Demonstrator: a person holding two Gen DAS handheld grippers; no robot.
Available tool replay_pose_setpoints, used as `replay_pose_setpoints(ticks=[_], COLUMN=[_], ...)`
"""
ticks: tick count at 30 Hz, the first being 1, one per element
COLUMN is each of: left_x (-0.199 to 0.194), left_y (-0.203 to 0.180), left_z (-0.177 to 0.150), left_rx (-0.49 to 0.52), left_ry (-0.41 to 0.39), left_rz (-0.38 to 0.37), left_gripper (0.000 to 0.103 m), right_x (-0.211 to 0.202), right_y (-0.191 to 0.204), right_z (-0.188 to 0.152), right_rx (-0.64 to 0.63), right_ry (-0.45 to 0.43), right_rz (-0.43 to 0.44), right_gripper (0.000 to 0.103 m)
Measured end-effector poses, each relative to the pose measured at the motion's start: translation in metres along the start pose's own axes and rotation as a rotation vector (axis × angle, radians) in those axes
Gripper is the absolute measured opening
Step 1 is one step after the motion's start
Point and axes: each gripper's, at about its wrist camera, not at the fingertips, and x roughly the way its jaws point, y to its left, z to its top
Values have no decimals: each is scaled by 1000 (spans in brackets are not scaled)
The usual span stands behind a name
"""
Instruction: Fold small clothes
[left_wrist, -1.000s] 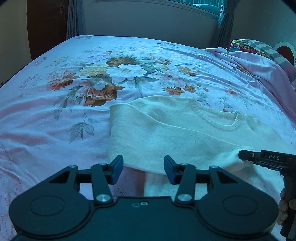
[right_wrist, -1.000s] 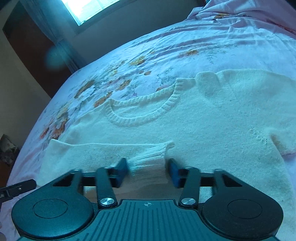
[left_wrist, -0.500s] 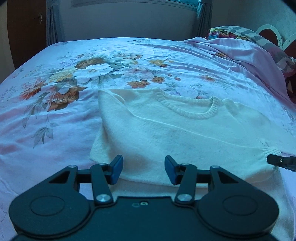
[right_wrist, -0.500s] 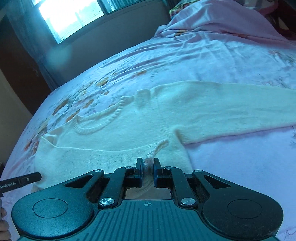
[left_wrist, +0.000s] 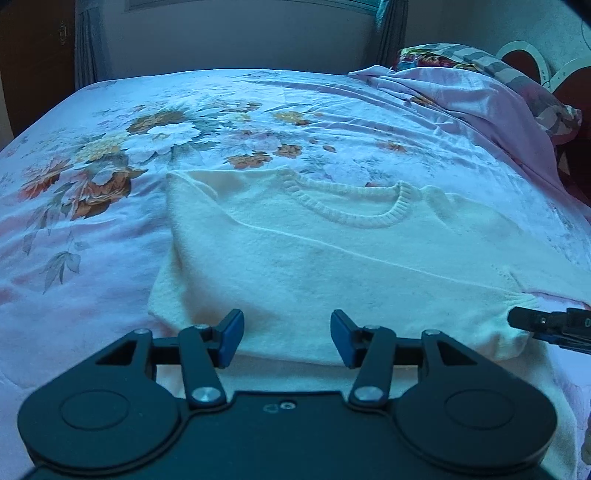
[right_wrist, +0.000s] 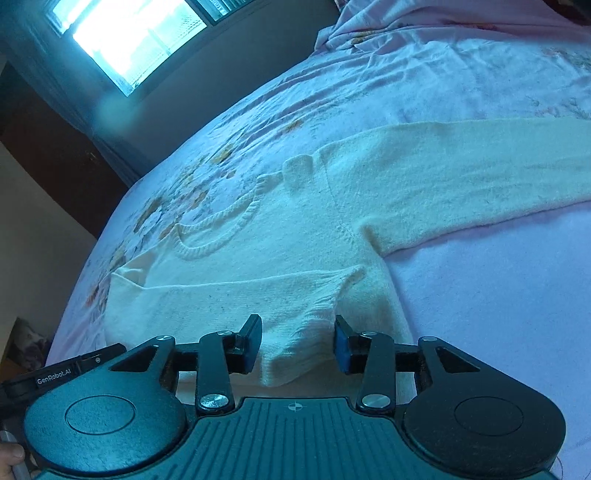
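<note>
A cream knit sweater (left_wrist: 332, 258) lies flat on the flowered bed sheet (left_wrist: 110, 147), neck away from me. One sleeve is folded across its chest, and the ribbed cuff (right_wrist: 306, 332) rests between the jaws of my right gripper (right_wrist: 298, 341). Those jaws are opening and the pads do not press the cuff. The other sleeve (right_wrist: 461, 177) stretches out to the right. My left gripper (left_wrist: 287, 338) hovers open over the folded sleeve's near edge, holding nothing. In the left wrist view the right gripper's tip (left_wrist: 550, 323) shows beside the cuff.
A bunched pink quilt (left_wrist: 480, 96) and a patterned pillow (left_wrist: 461, 55) lie at the back right of the bed. A bright window (right_wrist: 129, 37) and a dark door (left_wrist: 33, 55) stand behind the bed. A person's hand (right_wrist: 11, 454) shows at the lower left.
The right gripper pulled the cuff across the chest to the right, pinched it tight, and has now spread its jaws off it. The left gripper shifted right along the sweater.
</note>
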Motion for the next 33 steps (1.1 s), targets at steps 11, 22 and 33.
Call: replay_pose_setpoints(ticks=[11, 22, 33], left_x=[33, -15, -20], left_y=[45, 58, 40], left_z=[3, -22, -35], left_rx=[-134, -133, -68], left_ry=[36, 24, 30], left_rz=[74, 104, 85], left_gripper=[40, 49, 50], right_x=[5, 10, 17], right_y=[31, 1, 24], right_z=[7, 0, 6], right_rx=[-163, 19, 22], right_ry=[-25, 26, 22], right_rz=[-108, -47, -27], right_gripper=[20, 48, 13])
